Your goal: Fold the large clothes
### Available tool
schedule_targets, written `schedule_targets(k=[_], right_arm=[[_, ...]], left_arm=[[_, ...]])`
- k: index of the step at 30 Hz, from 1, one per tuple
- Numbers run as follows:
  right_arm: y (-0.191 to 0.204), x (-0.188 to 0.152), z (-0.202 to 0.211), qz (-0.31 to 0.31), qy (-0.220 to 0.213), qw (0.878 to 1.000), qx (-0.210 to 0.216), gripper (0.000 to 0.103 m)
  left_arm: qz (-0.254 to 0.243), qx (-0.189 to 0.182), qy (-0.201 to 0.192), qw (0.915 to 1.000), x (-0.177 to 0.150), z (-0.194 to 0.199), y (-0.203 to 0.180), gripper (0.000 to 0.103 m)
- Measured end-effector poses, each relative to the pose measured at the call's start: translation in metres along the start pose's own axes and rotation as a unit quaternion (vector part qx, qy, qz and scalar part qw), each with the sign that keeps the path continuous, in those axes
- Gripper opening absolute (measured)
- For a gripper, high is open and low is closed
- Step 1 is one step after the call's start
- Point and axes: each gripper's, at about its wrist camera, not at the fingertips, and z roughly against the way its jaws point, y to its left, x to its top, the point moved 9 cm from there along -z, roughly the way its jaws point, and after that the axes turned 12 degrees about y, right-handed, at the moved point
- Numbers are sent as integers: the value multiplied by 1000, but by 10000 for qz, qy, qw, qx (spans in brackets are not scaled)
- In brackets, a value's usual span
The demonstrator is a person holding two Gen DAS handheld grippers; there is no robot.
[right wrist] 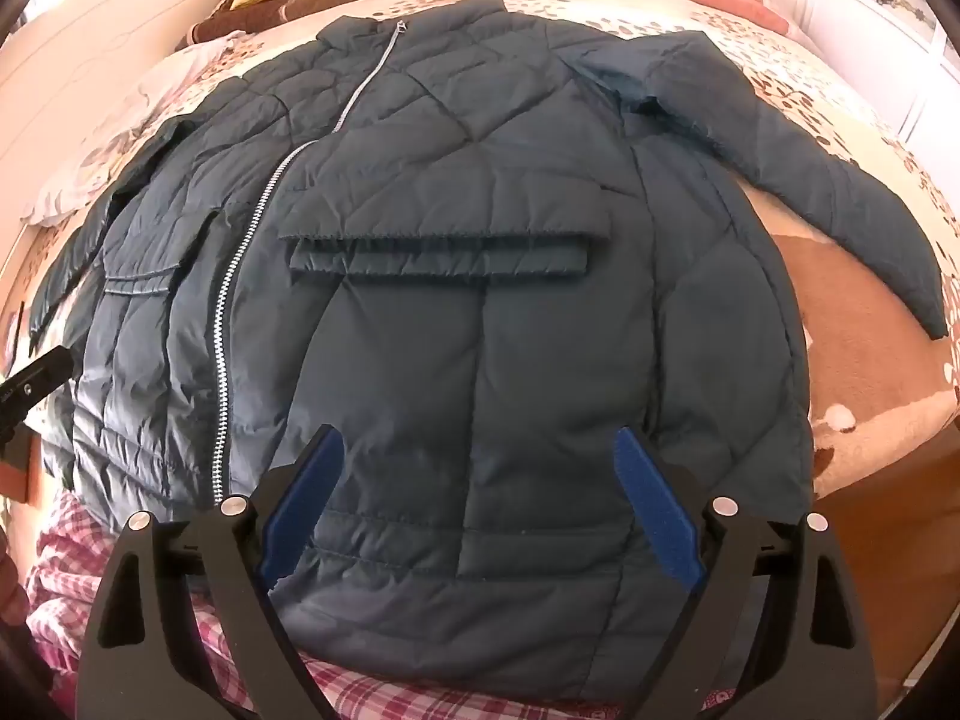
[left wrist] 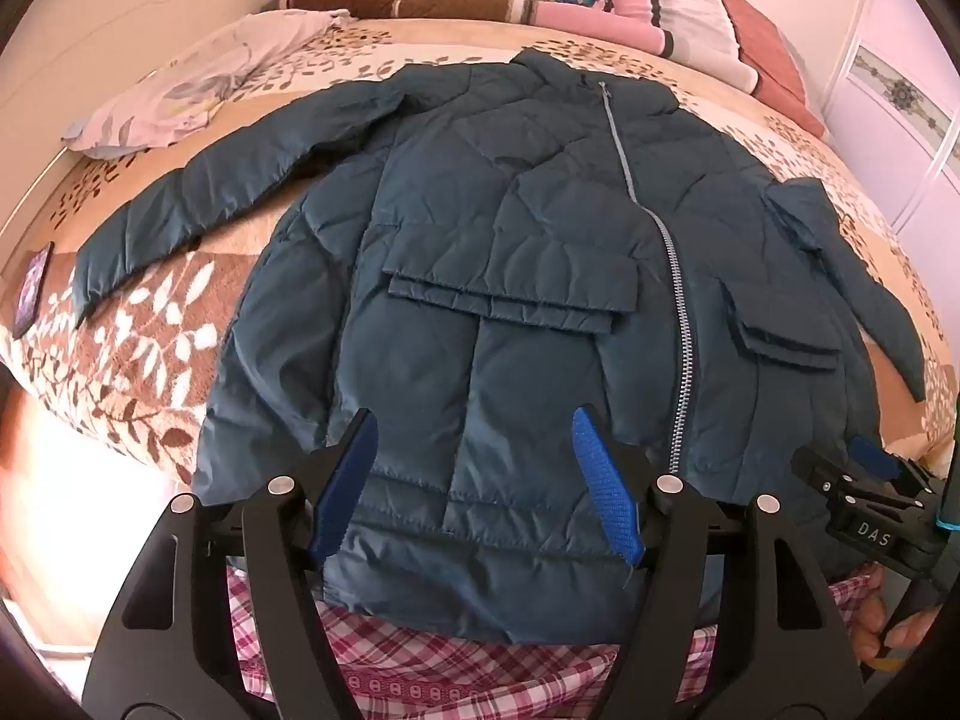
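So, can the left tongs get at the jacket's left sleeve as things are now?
Probably yes. The left tongs stand open over the jacket near its hem, holding nothing. The sleeve lies flat on the bed, spread out to the side, with nothing on it.

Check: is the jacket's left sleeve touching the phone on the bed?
Apart. Left wrist view shows the sleeve cuff ending short of the phone, blanket visible between.

Both handheld tools look alike: the black plastic left gripper (left wrist: 474, 480) and black plastic right gripper (right wrist: 480, 504) carry ribbed blue finger pads (left wrist: 606, 486) and round silver pivot screws (left wrist: 667, 485). White letters "DAS" (left wrist: 873, 530) mark the right one's side, and pink-and-white plaid trousers (left wrist: 420, 660) show below.
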Motion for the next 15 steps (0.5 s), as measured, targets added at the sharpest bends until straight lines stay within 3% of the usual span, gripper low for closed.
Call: schedule_targets(k=[15], right_arm=[[-2, 0, -1, -12, 2, 10000, 19, 88]], left_arm=[[45, -14, 89, 9999, -3, -4, 2, 68]])
